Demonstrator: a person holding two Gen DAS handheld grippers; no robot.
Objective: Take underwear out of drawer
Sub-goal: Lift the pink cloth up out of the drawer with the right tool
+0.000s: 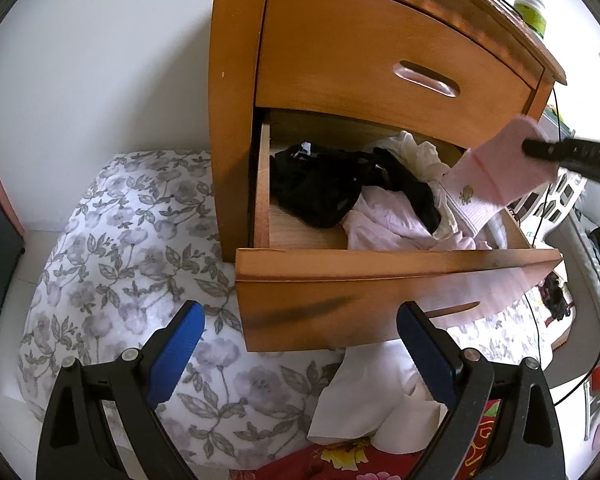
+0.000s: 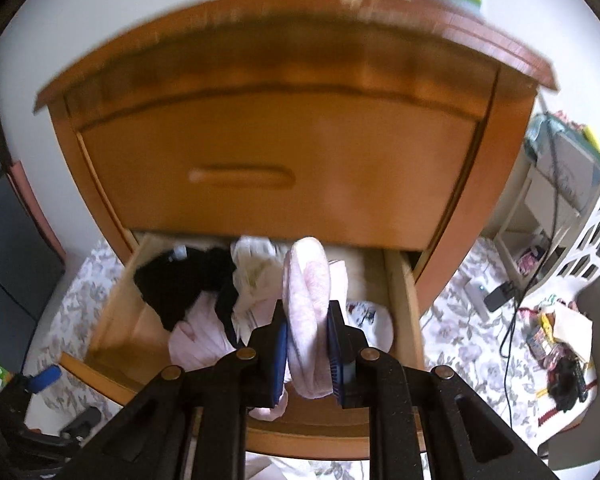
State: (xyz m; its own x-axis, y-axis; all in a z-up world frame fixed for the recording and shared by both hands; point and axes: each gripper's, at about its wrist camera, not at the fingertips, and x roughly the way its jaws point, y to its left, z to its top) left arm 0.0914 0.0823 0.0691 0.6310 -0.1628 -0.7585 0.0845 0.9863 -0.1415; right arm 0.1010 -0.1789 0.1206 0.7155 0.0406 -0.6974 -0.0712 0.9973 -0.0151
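The right tool (image 2: 307, 354) is pinching a pale pink garment (image 2: 306, 292), and the piece hangs clear above the open lower drawer (image 1: 396, 276) of the wooden nightstand (image 1: 236, 80). It looks like the lift-out step, nearly done. Black underwear (image 1: 320, 188) and more pale pieces remain heaped inside the drawer. The left tool (image 1: 300, 356) waits below the drawer front, spread and empty. Next, I'd say, the pink piece needs carrying away past the drawer's edge and setting down somewhere, perhaps on the floral bedding (image 1: 120, 240).
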